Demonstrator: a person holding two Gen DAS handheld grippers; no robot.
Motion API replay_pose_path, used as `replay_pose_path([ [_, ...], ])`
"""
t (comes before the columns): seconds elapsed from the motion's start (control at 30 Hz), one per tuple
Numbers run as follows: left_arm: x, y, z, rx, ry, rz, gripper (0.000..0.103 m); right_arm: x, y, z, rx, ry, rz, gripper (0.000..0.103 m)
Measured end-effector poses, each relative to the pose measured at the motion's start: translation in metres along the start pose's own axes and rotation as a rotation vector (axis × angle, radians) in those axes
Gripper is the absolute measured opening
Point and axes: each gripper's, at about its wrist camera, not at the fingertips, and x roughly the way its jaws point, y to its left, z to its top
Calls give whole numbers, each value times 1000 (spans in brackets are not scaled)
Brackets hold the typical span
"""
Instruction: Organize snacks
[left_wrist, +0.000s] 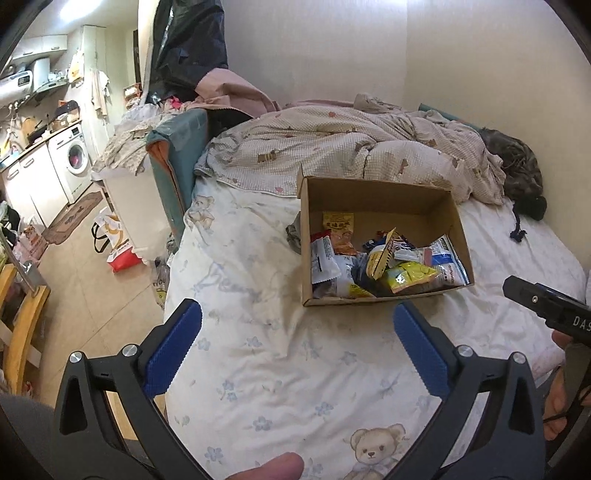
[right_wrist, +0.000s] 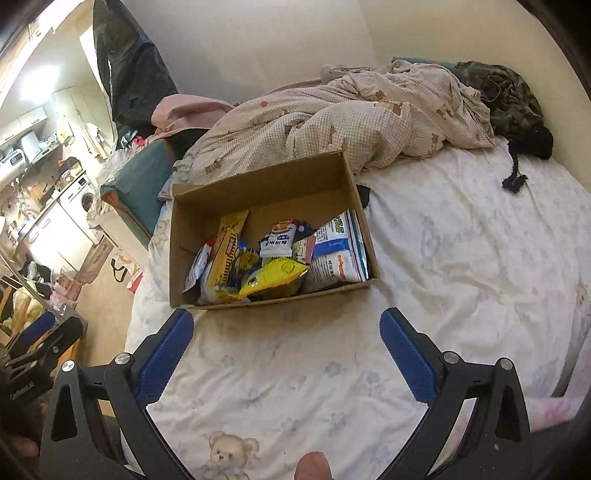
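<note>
The open brown cardboard box (right_wrist: 258, 192) of mixed snack packets (right_wrist: 273, 258) rests on the white floral bed sheet (right_wrist: 461, 251), at 12 o'clock from both tools. Left tool (left_wrist: 297, 332) released, empty. Right tool (right_wrist: 286, 339) released, empty, hovering above the sheet.

— What do my claws look like from here?

— My left claw (left_wrist: 297, 325) has black angular arms with triangular cutouts, silver round screws at the joints and blue ribbed pads (left_wrist: 173, 350).

— And the other?

— My right claw (right_wrist: 286, 328) is built the same; its black body carries white lettering in the left view.
</note>
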Motion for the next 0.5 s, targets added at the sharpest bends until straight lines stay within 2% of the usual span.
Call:
replay_pose_path([
  [0.13, -4, 3, -6, -20, -4, 6, 103, -9, 6, -6, -20, -49, -28, 103],
  [0.3, -8, 4, -4, -29, -53, -1, 103, -15, 20, -9, -116, -131, -130, 103],
  [0.5, -6, -4, -4, -17, -75, -6, 103, -9, 24, -8, -131, -123, -132, 103],
])
